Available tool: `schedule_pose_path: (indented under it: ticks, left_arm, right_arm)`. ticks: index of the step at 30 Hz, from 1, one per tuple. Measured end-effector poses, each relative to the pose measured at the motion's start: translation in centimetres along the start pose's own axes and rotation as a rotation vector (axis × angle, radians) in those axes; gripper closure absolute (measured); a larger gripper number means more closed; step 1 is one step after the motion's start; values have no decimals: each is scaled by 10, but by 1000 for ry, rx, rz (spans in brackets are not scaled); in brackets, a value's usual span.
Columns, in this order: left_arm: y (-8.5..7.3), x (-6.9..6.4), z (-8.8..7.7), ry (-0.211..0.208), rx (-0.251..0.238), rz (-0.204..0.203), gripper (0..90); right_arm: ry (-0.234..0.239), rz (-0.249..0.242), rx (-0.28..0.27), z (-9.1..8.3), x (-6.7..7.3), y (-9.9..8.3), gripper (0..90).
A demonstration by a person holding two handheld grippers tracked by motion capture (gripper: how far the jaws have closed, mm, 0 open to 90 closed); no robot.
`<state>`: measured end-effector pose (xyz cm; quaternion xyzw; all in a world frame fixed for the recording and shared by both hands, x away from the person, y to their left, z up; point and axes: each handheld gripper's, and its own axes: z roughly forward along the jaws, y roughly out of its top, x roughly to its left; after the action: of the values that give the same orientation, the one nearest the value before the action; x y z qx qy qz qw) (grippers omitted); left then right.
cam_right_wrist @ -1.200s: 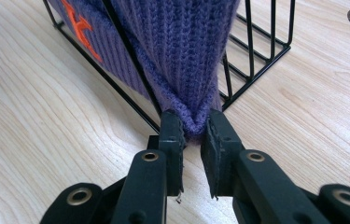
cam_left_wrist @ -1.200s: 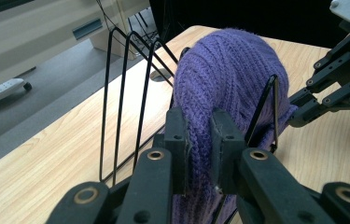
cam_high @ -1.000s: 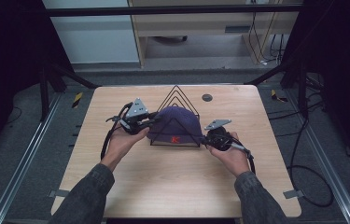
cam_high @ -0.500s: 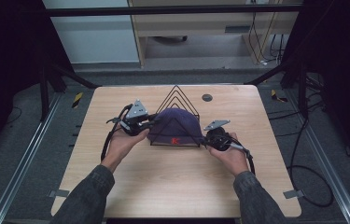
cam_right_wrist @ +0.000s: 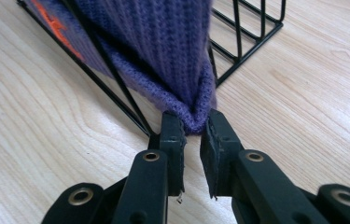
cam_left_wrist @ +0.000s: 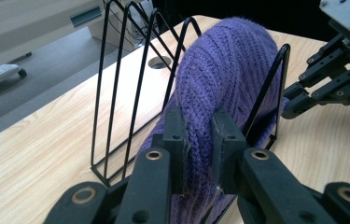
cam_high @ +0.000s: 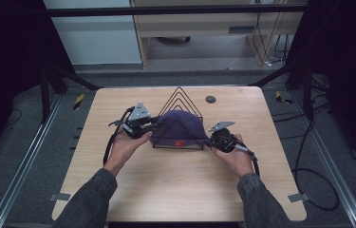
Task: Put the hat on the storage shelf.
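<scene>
Over the black wire rack (cam_high: 179, 97) sits a purple knit hat (cam_high: 178, 124), pinched by left gripper (cam_left_wrist: 196, 140) and right gripper (cam_right_wrist: 192, 135).

The right tool (cam_right_wrist: 192, 135) pinches a corner of the purple knit hat (cam_right_wrist: 163, 51), which drapes over the black wire rack (cam_right_wrist: 252, 49) on the wooden worktop (cam_right_wrist: 37, 154).

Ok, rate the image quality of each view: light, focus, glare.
High view: dim and soft, dark surroundings, the wooden table evenly lit, no glare. Left gripper view: the purple knit hat and the wire rack are sharp, the background is softer. Right gripper view: wood grain crisp, the left gripper's fingers slightly soft.
</scene>
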<state>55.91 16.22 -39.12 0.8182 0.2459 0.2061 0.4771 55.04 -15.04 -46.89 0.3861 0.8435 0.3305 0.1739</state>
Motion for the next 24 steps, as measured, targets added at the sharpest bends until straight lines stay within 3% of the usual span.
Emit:
schedule_pose_path:
  ticks: [24]
  left_arm:
    - [-2, 1, 0, 16, 6, -14, 698]
  right_arm:
    - [-1, -14, 1, -2, 5, 0, 740]
